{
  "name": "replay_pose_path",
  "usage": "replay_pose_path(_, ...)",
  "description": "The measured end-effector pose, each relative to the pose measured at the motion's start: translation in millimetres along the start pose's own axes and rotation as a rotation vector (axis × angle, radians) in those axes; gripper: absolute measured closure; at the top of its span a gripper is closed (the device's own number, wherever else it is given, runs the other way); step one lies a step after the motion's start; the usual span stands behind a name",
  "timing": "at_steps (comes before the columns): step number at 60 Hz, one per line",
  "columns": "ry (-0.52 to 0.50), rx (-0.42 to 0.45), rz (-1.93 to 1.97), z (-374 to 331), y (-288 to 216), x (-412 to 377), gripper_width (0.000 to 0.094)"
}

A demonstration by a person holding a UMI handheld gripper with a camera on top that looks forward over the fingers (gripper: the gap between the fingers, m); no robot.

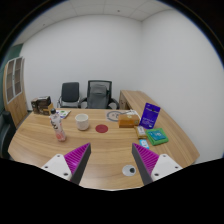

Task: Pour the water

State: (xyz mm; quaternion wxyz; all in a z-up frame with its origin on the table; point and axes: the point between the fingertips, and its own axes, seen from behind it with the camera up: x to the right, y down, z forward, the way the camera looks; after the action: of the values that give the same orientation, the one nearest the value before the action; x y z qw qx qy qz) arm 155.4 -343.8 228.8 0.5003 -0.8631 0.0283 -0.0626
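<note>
Above the near table (100, 150) edge, the gripper (109, 158) hovers level, fingers wide, empty.

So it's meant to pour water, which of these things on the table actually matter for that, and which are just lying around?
For the job:
- white cup
- bottle, pale with a pinkish band, left of the cup
- gripper, jaws open, holding nothing, well short of both

Just lying about:
- blue box
- green-blue packet
- red round thing
- two chairs beyond the table
</note>
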Motion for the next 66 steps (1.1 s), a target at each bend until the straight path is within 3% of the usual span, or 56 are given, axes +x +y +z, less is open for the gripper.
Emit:
replay_pose_path(13,-0.001,-0.016,-0.015,11.5,11.4,-14.5,0.0078)
replay_pose_path(28,-0.119,-0.042,-0.032,34.9,43.7,-123.1,0.0075)
replay_pose_path(41,-0.2,0.023,-0.014,101.3,32.5,-243.6,0.0076)
replay_pose_path(52,-0.165,0.099,-0.004,185.6,9.1,-298.2,0.0086)
replay_pose_path(60,-0.147,0.117,0.034,241.2,5.0,-315.5,0.0149)
replay_pose_path(66,-0.12,0.139,0.06,269.4,2.8,-316.8,0.0277)
